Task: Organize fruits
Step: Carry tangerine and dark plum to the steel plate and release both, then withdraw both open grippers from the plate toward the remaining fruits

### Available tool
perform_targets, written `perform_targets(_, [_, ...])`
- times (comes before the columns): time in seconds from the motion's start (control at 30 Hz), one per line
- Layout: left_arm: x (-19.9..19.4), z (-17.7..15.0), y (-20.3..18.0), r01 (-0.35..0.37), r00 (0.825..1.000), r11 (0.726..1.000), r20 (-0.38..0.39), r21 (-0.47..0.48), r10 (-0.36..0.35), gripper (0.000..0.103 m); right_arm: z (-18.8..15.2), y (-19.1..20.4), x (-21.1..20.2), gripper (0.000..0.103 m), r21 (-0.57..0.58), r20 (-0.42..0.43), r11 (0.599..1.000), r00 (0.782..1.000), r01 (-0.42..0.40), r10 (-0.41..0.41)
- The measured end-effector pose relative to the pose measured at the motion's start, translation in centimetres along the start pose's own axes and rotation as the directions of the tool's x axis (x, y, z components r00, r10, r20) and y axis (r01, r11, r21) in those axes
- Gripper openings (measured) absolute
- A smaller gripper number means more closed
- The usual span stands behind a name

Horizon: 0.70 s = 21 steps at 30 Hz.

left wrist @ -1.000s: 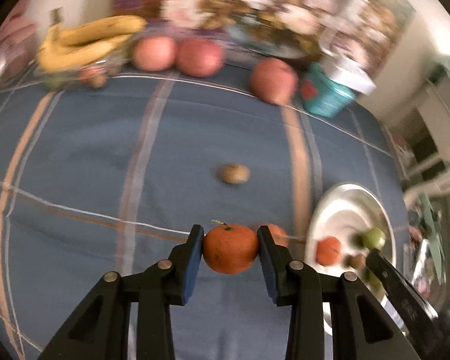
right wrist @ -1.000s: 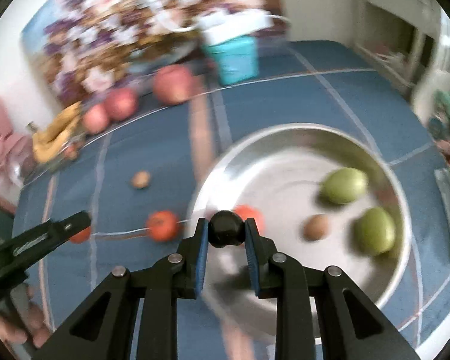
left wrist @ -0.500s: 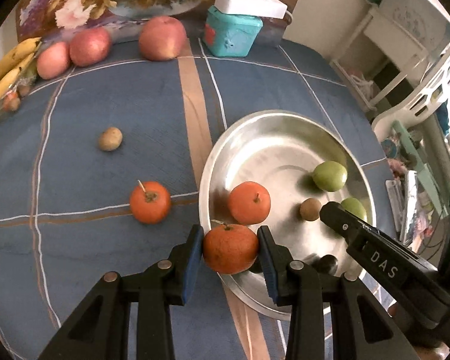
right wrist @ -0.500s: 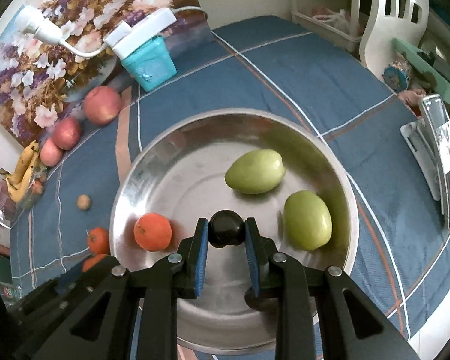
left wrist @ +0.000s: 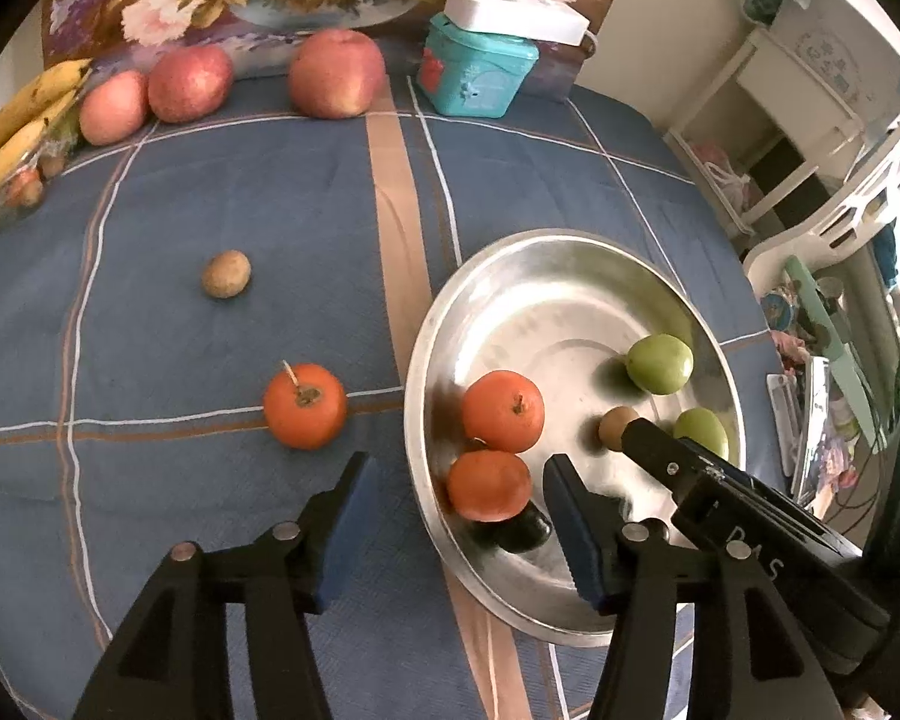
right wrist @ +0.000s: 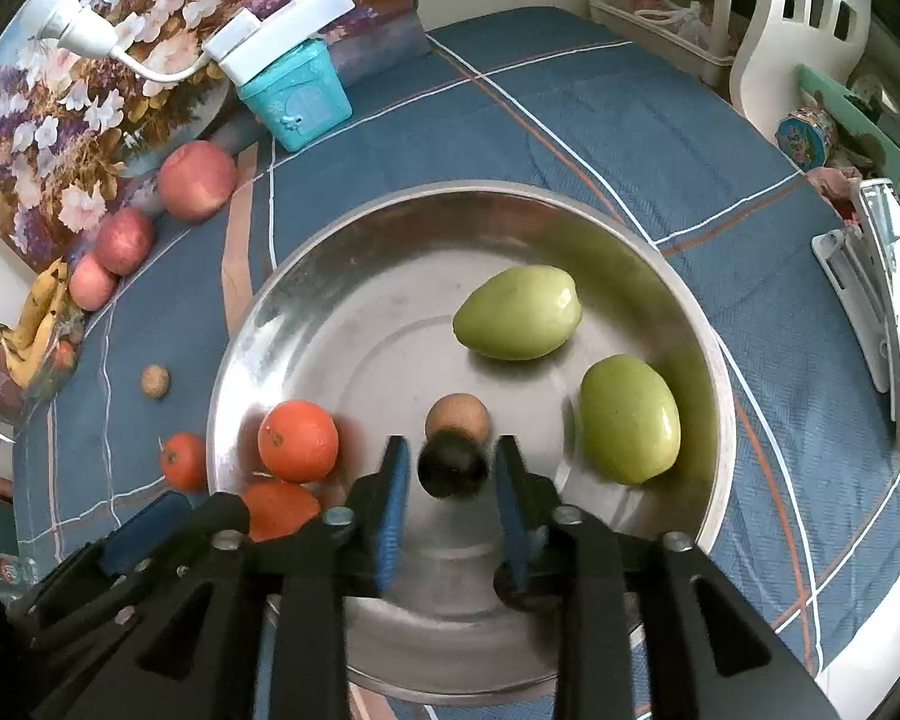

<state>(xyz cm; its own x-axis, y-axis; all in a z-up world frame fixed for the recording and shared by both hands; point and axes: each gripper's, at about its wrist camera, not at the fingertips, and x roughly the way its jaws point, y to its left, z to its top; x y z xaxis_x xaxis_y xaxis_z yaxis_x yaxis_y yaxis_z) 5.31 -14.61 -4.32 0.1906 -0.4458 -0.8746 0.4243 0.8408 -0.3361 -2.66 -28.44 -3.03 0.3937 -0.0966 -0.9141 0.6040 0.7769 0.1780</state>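
Note:
A steel bowl [left wrist: 546, 276] [right wrist: 390, 228] on the blue cloth holds two oranges [left wrist: 503, 411] [left wrist: 489, 485], two green fruits [right wrist: 517, 312] [right wrist: 629, 418], a small brown fruit [right wrist: 457, 414] and a dark round fruit [right wrist: 453, 463] [left wrist: 525, 529]. My left gripper [left wrist: 459, 513] is open over the bowl's near rim, the nearer orange free between its fingers. My right gripper [right wrist: 453, 495] is open, the dark fruit loose between its pads. A third orange [left wrist: 304, 406] and a small brown fruit [left wrist: 226, 273] lie on the cloth to the left.
Three red apples [left wrist: 336, 81] [left wrist: 189, 83] [left wrist: 114, 107] and bananas [left wrist: 12, 126] line the back edge by a flowered picture. A teal box [left wrist: 477, 75] with a white power strip stands at the back. A white chair [right wrist: 792, 18] stands right of the table.
Both grippers opened. The left one let its orange go into the bowl beside the other orange. The right one released the dark fruit over the bowl.

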Motion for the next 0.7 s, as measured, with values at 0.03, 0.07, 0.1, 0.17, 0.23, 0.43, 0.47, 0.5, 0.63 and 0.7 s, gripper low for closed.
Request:
perform_targets(0.03, [0.0, 0.0, 0.1, 0.001, 1.0, 1.0, 0.0, -0.006, -0.001, 0.064, 0.0, 0.1, -0.1, 0.041, -0.002, 0.004, 1.0, 1.0, -0.001, 0.001])
perform_targets(0.07, [-0.1, 0.1, 0.3, 0.002, 1.0, 1.0, 0.0, -0.011, -0.002, 0.065, 0.1, 0.1, -0.2, 0.041, -0.004, 0.001, 1.0, 1.0, 0.004, -0.004])
perform_targets(0.1, [-0.2, 0.2, 0.5, 0.0, 1.0, 1.0, 0.002, -0.022, 0.0, 0.068, 0.1, 0.2, -0.3, 0.041, -0.007, 0.003, 1.0, 1.0, 0.006, -0.006])
perform_targets(0.17, [-0.4, 0.3, 0.9, -0.012, 1.0, 0.999, 0.007, -0.038, 0.013, 0.072, 0.1, 0.3, -0.5, 0.045, -0.008, 0.005, 1.0, 1.0, 0.006, -0.006])
perform_targets(0.23, [-0.6, 0.4, 1.7, -0.026, 1.0, 0.997, 0.013, -0.066, 0.027, 0.082, 0.2, 0.4, -0.6, 0.059, -0.006, 0.007, 1.0, 1.0, 0.006, -0.006])
perform_targets(0.43, [-1.4, 0.8, 4.2, -0.108, 0.992, 0.982, 0.049, -0.153, 0.117, 0.102, 0.4, 1.0, -0.5, 0.069, -0.025, 0.004, 1.0, 1.0, 0.018, -0.018])
perform_targets(0.47, [-1.8, 0.9, 4.8, -0.137, 0.987, 0.976, 0.063, -0.171, 0.149, 0.103, 0.4, 1.1, -0.5, 0.069, -0.03, 0.003, 0.999, 1.0, 0.02, -0.02])
perform_targets(0.5, [-2.0, 0.9, 5.2, -0.158, 0.982, 0.971, 0.072, -0.182, 0.173, 0.103, 0.4, 1.1, -0.5, 0.072, -0.033, 0.002, 0.999, 1.0, 0.021, -0.021])
perform_targets(0.63, [-2.8, 0.9, 7.8, -0.24, 0.96, 0.94, 0.082, -0.243, 0.266, 0.103, 0.3, 1.5, -0.5, 0.087, -0.047, 0.006, 0.999, 1.0, 0.02, -0.02])
perform_targets(0.7, [-2.9, 0.8, 9.2, -0.233, 0.963, 0.933, 0.067, -0.273, 0.26, 0.103, 0.2, 2.0, -0.6, 0.087, -0.062, 0.011, 0.998, 1.0, 0.013, -0.013])
